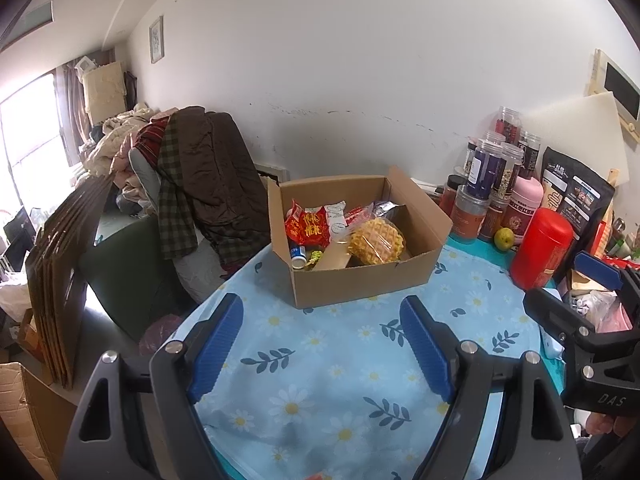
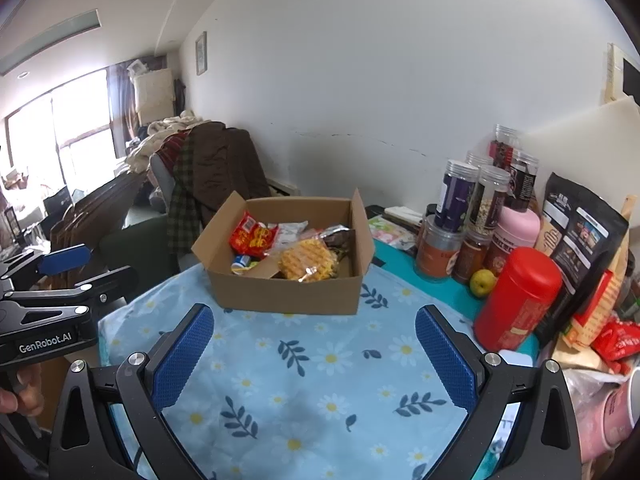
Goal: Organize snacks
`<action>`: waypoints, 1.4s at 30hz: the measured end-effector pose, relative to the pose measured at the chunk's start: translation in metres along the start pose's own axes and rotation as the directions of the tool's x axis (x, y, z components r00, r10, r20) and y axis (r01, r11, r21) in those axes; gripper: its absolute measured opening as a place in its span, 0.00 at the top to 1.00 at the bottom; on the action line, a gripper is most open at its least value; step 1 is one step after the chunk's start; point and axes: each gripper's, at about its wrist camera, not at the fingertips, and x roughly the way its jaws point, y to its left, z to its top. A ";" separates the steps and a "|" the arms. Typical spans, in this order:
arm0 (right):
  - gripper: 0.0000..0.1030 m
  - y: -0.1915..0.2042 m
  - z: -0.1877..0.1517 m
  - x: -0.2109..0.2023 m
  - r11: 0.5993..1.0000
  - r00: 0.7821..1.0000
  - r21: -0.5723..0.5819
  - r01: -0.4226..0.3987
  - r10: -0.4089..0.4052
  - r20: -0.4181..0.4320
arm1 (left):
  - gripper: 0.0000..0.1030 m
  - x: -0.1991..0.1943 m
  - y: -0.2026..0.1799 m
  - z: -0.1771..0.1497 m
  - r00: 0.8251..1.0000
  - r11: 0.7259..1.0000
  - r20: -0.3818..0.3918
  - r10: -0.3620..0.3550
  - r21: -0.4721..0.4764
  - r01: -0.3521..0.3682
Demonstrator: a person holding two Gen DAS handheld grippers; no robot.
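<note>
We hold the left hand-held gripper (image 1: 320,344) over the near part of the bench (image 1: 340,360), its blue pads spread wide with nothing between them but the daisy-print cloth. The right hand-held gripper (image 2: 314,356) hangs beside it in the same way, jaws standing wide apart and empty over the cloth.

The snacks sit in an open cardboard box (image 1: 360,280) at the far edge of the bench, near the far left corner, with all its flaps up. Inside we see a red packet (image 1: 306,226) against the left wall, a white wrapper (image 1: 335,218) next to it, and a wrapped yellow waffle (image 1: 376,242) lying toward the middle. A small blue-and-white item (image 1: 298,256) lies low in the near left corner of the box. A dark foil packet (image 2: 340,236) rests at the far right inside.

Along the right edge of the bench stands a red canister (image 1: 540,254), well apart from the box, with a yellow-green fruit (image 1: 504,238) just behind it. Behind these we see stacked clear jars (image 1: 496,168), a pink bottle (image 2: 520,226) and a black pouch (image 2: 580,228). A red snack bag (image 2: 616,340) lies at the near right edge.
</note>
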 end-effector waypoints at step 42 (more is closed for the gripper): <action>0.00 -0.006 -0.003 -0.002 1.000 1.000 0.009 0.013 -0.013 -0.001 | 0.21 0.002 -0.003 0.000 1.000 1.000 -0.013 -0.016 0.019 0.017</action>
